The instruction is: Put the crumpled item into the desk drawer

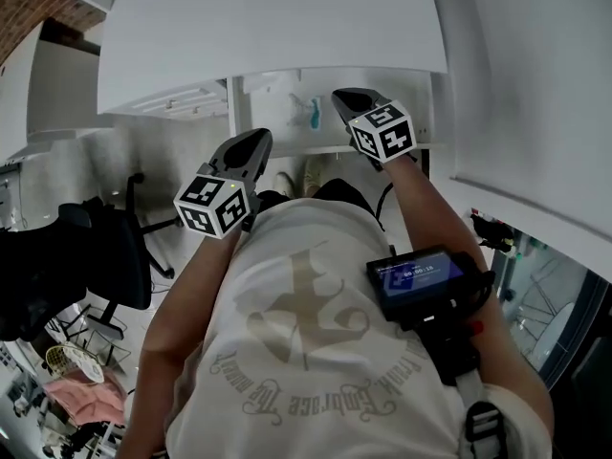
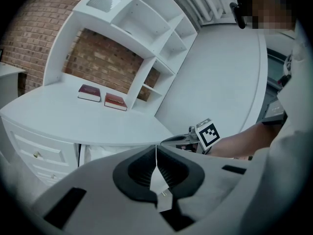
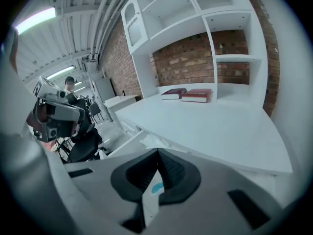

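The desk drawer (image 1: pixel 402 113) stands pulled out under the white desktop (image 1: pixel 277 27). A crumpled white item with a teal mark (image 1: pixel 308 111) lies inside it. It also shows as a pale wad (image 3: pixel 146 142) just beyond the jaws in the right gripper view. My right gripper (image 1: pixel 346 98) hovers over the drawer, shut, with nothing between its pads (image 3: pixel 157 153). My left gripper (image 1: pixel 253 146) hangs lower left of the drawer, also shut and empty, its tips (image 2: pixel 156 150) meeting. Each gripper sees the other: the right gripper (image 2: pixel 193 138), the left gripper (image 3: pixel 54 114).
Two red books (image 3: pixel 188 94) lie on the desktop below the white shelf unit (image 3: pixel 195 18). Closed drawers (image 2: pixel 36 153) sit at the desk's left. A black office chair (image 1: pixel 86 247) stands on the floor to my left. A small screen device (image 1: pixel 416 277) hangs on my chest.
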`<state>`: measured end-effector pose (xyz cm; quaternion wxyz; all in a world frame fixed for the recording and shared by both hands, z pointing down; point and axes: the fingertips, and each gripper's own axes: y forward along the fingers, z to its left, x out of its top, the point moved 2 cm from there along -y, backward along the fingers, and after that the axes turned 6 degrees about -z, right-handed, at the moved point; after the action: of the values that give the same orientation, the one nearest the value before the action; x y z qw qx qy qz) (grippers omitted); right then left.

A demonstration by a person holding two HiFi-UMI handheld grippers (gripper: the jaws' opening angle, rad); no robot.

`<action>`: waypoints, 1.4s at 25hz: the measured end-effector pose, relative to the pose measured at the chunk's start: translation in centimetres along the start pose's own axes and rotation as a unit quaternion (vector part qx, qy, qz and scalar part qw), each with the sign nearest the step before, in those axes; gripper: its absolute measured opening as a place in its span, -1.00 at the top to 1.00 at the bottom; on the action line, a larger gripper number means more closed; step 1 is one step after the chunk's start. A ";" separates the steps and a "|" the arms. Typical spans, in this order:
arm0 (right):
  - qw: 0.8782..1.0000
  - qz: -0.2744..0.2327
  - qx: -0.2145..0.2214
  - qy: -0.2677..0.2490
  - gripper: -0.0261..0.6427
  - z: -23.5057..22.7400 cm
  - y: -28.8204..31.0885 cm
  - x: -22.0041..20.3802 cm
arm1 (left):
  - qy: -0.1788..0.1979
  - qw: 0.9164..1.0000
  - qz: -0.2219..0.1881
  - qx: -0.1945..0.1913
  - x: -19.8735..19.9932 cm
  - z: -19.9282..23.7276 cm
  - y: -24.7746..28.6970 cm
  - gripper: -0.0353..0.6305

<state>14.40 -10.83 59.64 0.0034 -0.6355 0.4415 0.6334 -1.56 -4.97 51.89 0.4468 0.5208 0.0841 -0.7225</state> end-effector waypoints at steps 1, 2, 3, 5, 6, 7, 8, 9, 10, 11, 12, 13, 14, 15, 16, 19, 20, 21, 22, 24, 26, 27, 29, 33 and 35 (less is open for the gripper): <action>1.000 -0.007 0.000 0.001 0.86 0.1 -0.4 0.4 | 0.002 1.000 0.000 -0.003 0.0 -0.1 0.1 0.82; 1.000 -0.014 0.000 0.002 0.85 0.2 -0.8 0.8 | 0.004 1.000 0.000 -0.006 0.1 -0.2 0.3 0.82; 1.000 -0.021 -0.001 0.002 0.85 0.3 -1.2 1.2 | 0.006 1.000 0.001 -0.009 0.1 -0.4 0.6 0.82; 0.999 -0.032 -0.001 0.001 0.86 0.4 -2.1 2.0 | 0.011 1.000 0.001 -0.016 0.3 -0.8 1.0 0.82; 0.999 -0.037 -0.001 0.000 0.85 0.5 -2.6 2.3 | 0.014 1.000 0.000 -0.020 0.5 -1.0 1.2 0.82; 0.999 -0.043 -0.001 -0.001 0.86 0.7 -3.0 2.7 | 0.016 1.000 -0.002 -0.023 0.7 -1.3 1.4 0.82; 0.999 -0.048 -0.001 -0.002 0.86 0.8 -3.4 3.0 | 0.020 0.999 -0.003 -0.026 1.0 -1.5 1.6 0.82; 0.999 -0.053 -0.001 -0.003 0.85 0.9 -3.8 3.3 | 0.024 0.999 -0.005 -0.030 1.2 -1.7 1.8 0.82; 0.998 -0.058 -0.001 -0.004 0.85 1.0 -4.2 3.6 | 0.027 0.999 -0.007 -0.032 1.5 -1.8 1.9 0.82; 0.998 -0.064 -0.001 -0.005 0.85 1.1 -4.5 3.9 | 0.030 0.999 -0.009 -0.035 1.8 -2.0 2.1 0.82; 0.998 -0.069 -0.002 -0.006 0.86 1.1 -4.8 4.1 | 0.032 0.999 -0.011 -0.036 2.0 -2.0 2.2 0.82; 0.997 -0.074 -0.002 -0.005 0.85 1.2 -5.1 4.3 | 0.032 0.999 -0.012 -0.038 2.1 -2.1 2.3 0.82; 0.997 -0.078 -0.002 -0.004 0.86 1.3 -5.3 4.5 | 0.031 0.999 -0.013 -0.039 2.3 -2.2 2.4 0.82; 0.997 -0.083 -0.002 -0.001 0.85 1.4 -5.6 4.5 | 0.029 0.999 -0.015 -0.040 2.4 -2.2 2.5 0.82; 0.996 -0.087 -0.001 0.002 0.86 1.6 -5.9 4.6 | 0.029 0.999 -0.016 -0.041 2.6 -2.3 2.6 0.82; 0.995 -0.100 0.000 0.010 0.85 1.9 -6.8 4.9 | 0.035 0.998 -0.017 -0.047 2.9 -2.7 2.7 0.82; 0.995 -0.103 0.000 0.011 0.86 2.0 -7.1 5.0 | 0.038 0.998 -0.015 -0.049 3.0 -2.8 2.7 0.82; 0.994 -0.106 0.000 0.012 0.86 2.1 -7.4 5.1 | 0.041 0.998 -0.014 -0.050 2.9 -2.9 2.6 0.82; 0.994 -0.109 0.001 0.013 0.85 2.3 -7.6 5.2 | 0.043 0.998 -0.012 -0.050 2.8 -2.9 2.5 0.82; 0.993 -0.113 0.001 0.015 0.85 2.4 -8.1 5.2 | 0.046 0.998 -0.007 -0.050 2.5 -3.0 2.3 0.82; 0.993 -0.116 0.001 0.020 0.86 2.5 -8.6 5.0 | 0.048 0.998 -0.002 -0.051 2.2 -3.2 2.2 0.82; 0.993 -0.117 0.000 0.022 0.86 2.5 -8.7 4.9 | 0.049 0.997 0.000 -0.053 2.1 -3.2 2.2 0.82; 0.993 -0.118 -0.001 0.027 0.86 2.6 -9.0 4.6 | 0.053 0.997 0.003 -0.055 2.1 -3.3 2.4 0.82; 0.993 -0.118 -0.004 0.031 0.86 2.6 -9.3 3.9 | 0.058 0.996 0.005 -0.061 2.3 -3.5 2.9 0.82; 0.993 -0.118 -0.004 0.030 0.86 2.6 -9.3 3.7 | 0.060 0.996 0.008 -0.064 2.1 -3.7 3.2 0.82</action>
<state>16.89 -5.77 50.95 0.0620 -0.7020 0.3610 0.6108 3.16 -5.90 49.61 0.4793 0.5340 0.1526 -0.6796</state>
